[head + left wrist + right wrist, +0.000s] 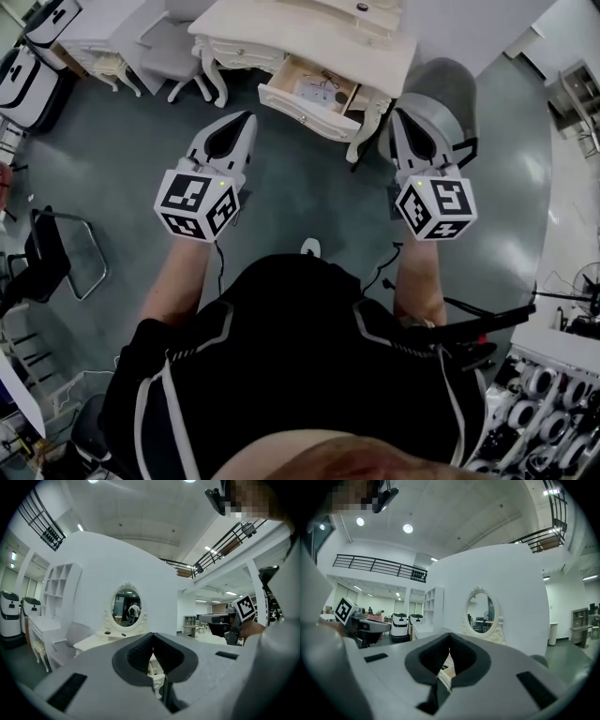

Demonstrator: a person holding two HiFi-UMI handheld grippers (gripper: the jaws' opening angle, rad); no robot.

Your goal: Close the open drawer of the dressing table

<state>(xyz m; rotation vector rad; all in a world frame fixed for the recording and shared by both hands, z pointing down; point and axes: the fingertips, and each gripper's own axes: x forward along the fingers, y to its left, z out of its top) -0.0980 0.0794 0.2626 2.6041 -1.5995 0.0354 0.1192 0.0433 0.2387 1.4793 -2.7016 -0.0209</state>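
Two claws hover side by side, well short of the dressing table [281, 33]. The left claw [246, 120] and the right claw [397, 118] are each pinched tip to tip, with nothing between them. The drawer [314, 89] juts open below the tabletop, ahead and between the two. The best play, I'd say, is to set one closed tip square on the middle of the drawer front and push straight and level, so it doesn't skew. Mind the grey chair [441, 80] just beside the right claw.

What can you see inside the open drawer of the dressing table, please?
The drawer holds a pale flat sheet and small dark bits; its rear lies hidden under the tabletop.
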